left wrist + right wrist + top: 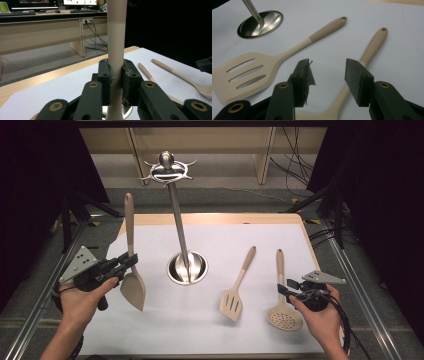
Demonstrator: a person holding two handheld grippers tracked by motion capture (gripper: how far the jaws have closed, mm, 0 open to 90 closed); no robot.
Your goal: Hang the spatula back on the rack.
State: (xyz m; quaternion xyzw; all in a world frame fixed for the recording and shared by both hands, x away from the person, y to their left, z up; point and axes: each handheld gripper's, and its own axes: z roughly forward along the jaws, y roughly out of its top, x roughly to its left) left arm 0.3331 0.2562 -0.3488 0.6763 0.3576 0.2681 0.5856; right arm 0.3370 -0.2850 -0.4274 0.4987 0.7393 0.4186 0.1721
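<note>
Left gripper (116, 75) clamps spatula (132, 287) handle

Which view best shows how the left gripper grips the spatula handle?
The left gripper view: both pads of the left gripper press the upright handle of the solid spatula between them. The high view shows the whole spatula lifted, blade down, but the grip is small there. The right gripper view looks at other utensils.

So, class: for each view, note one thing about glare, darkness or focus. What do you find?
High view: the steel stand glints at its base, and both sides fall into black. Left gripper view: the spatula handle is lit evenly, with a dark backdrop at right. Right gripper view: the nearest jaw parts look soft, and the base mirrors bright light.
</note>
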